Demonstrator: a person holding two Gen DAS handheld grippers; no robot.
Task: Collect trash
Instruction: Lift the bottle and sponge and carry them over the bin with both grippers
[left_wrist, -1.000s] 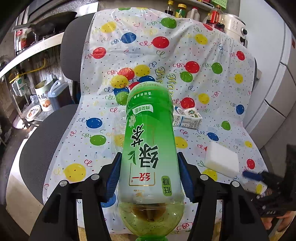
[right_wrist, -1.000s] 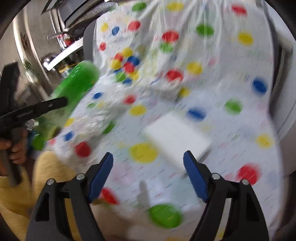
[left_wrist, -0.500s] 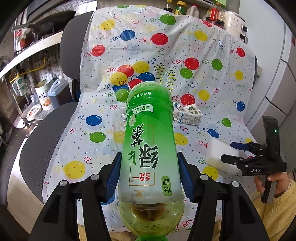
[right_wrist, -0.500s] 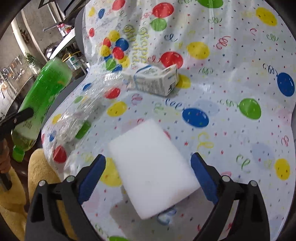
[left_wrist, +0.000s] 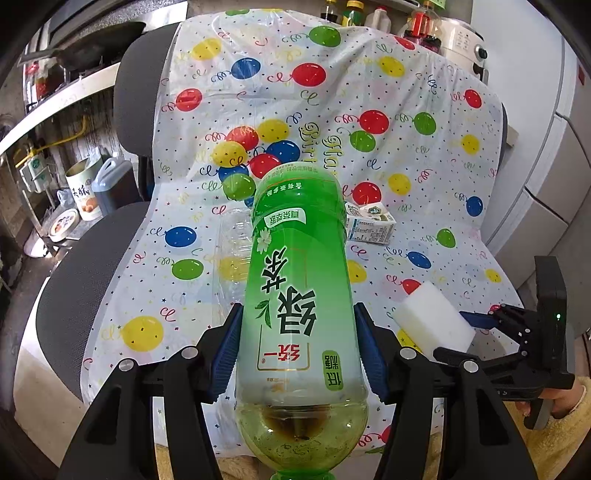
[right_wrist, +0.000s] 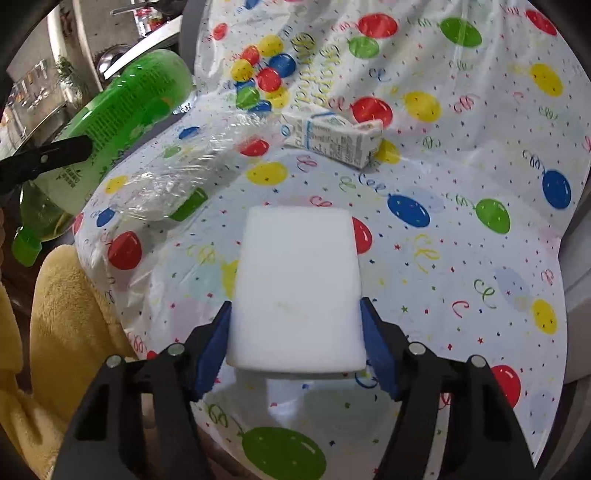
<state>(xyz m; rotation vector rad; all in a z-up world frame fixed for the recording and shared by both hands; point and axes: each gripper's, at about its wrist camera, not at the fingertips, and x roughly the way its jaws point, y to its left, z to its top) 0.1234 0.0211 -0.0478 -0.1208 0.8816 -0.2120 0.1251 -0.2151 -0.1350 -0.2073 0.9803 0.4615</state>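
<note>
My left gripper (left_wrist: 297, 350) is shut on a green tea bottle (left_wrist: 299, 295), held above the chair seat, cap toward the camera; the bottle also shows in the right wrist view (right_wrist: 122, 122). My right gripper (right_wrist: 295, 339) is shut on a white foam block (right_wrist: 297, 291), its blue pads pressed against both sides; the block also shows in the left wrist view (left_wrist: 436, 321). A crushed clear plastic bottle (right_wrist: 173, 184) with a green cap and a small milk carton (right_wrist: 332, 138) lie on the balloon-print sheet (right_wrist: 461, 258).
The sheet covers a black office chair (left_wrist: 85, 277). A shelf with cans and a jug (left_wrist: 110, 184) stands to the left. A white cabinet (left_wrist: 546, 177) is at the right. A yellow fleece sleeve (right_wrist: 66, 314) is at the seat's front edge.
My right gripper has moved in over the white foam block and closed on it. The left gripper still holds the green bottle in about the same place.
</note>
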